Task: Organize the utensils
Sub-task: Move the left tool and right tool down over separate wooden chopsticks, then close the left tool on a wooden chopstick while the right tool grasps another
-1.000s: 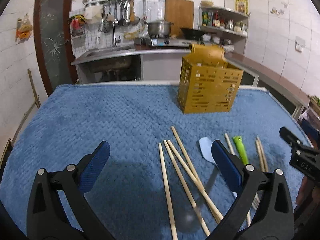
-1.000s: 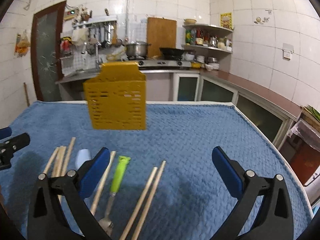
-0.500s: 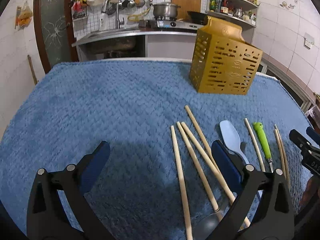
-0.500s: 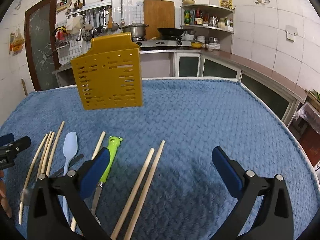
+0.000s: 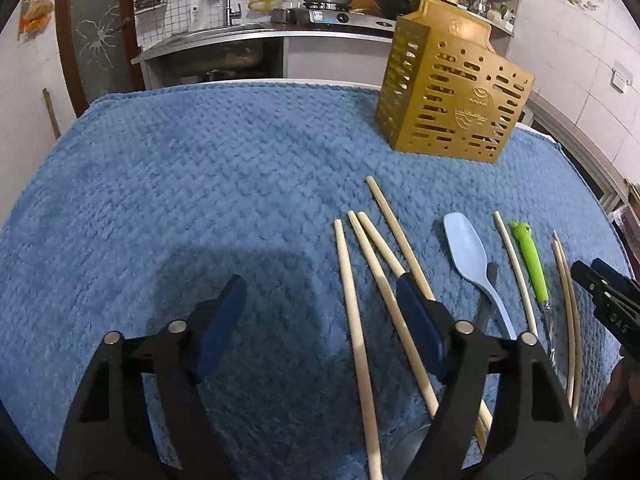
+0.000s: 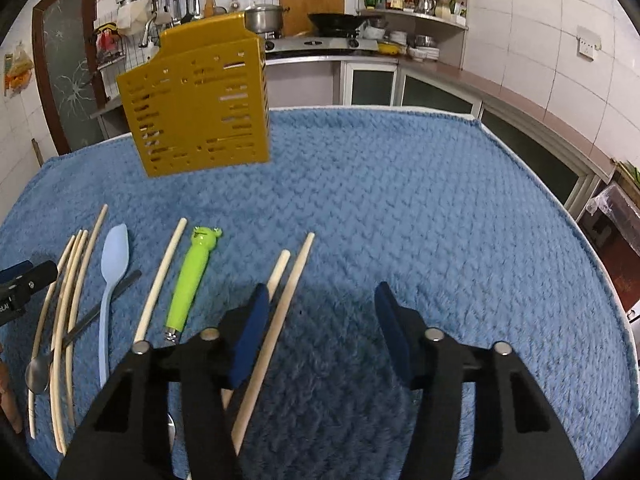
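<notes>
A yellow slotted utensil holder (image 5: 452, 100) stands at the back of the blue mat; it also shows in the right wrist view (image 6: 200, 100). Several wooden chopsticks (image 5: 352, 300) lie on the mat, with a light blue spoon (image 5: 468, 252) and a green frog-handled utensil (image 5: 530, 256) to their right. My left gripper (image 5: 320, 300) is open, low over the mat, one chopstick between its fingers. My right gripper (image 6: 320, 316) is open, low over a pair of chopsticks (image 6: 288, 292); one lies between its fingers. The blue spoon (image 6: 114, 260) and the green utensil (image 6: 192, 276) lie to its left.
The blue mat (image 5: 180, 180) covers the table, which ends at the right edge (image 6: 600, 240). A metal spoon (image 6: 38, 372) lies among the left chopsticks. Kitchen counter, sink and stove stand behind (image 5: 248, 36).
Both grippers have tilted down and come lower and closer to the chopsticks. Both sets of jaws have narrowed but stay open.
</notes>
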The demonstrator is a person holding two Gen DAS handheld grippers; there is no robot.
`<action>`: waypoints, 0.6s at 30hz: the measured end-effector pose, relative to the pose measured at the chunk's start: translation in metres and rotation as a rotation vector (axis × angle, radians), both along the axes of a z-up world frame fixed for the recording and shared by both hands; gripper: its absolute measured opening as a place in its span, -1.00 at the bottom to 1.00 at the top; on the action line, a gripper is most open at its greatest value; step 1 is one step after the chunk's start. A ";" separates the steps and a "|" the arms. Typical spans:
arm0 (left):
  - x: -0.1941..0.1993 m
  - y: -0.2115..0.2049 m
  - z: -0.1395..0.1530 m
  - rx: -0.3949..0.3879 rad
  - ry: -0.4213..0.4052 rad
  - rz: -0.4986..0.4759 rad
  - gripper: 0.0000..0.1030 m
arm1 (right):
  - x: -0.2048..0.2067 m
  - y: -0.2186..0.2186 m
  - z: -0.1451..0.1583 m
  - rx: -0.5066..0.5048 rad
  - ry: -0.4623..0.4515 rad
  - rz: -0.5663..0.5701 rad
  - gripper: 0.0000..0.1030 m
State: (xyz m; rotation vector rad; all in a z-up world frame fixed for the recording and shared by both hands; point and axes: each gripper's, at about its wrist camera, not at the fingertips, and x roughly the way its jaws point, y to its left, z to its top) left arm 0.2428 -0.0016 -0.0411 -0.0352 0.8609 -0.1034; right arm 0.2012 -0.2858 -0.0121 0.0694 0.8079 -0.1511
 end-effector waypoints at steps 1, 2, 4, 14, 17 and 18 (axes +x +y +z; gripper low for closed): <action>0.000 -0.001 -0.001 -0.002 0.006 -0.006 0.32 | 0.002 0.001 -0.002 0.002 0.011 0.003 -0.10; 0.001 -0.002 -0.002 -0.002 0.015 -0.012 0.22 | 0.004 0.001 -0.004 0.007 0.017 0.008 -0.14; 0.002 -0.004 -0.004 0.001 0.032 -0.018 0.11 | 0.007 0.001 -0.005 0.020 0.030 0.014 -0.19; 0.017 -0.010 -0.007 0.049 0.081 0.023 -0.16 | 0.031 0.010 -0.009 0.002 0.116 0.024 -0.60; 0.023 -0.018 -0.007 0.095 0.098 0.005 -0.18 | 0.044 0.012 -0.007 0.002 0.152 0.021 -0.70; 0.024 -0.019 -0.007 0.103 0.105 -0.001 -0.20 | 0.047 0.013 -0.006 0.003 0.163 0.019 -0.71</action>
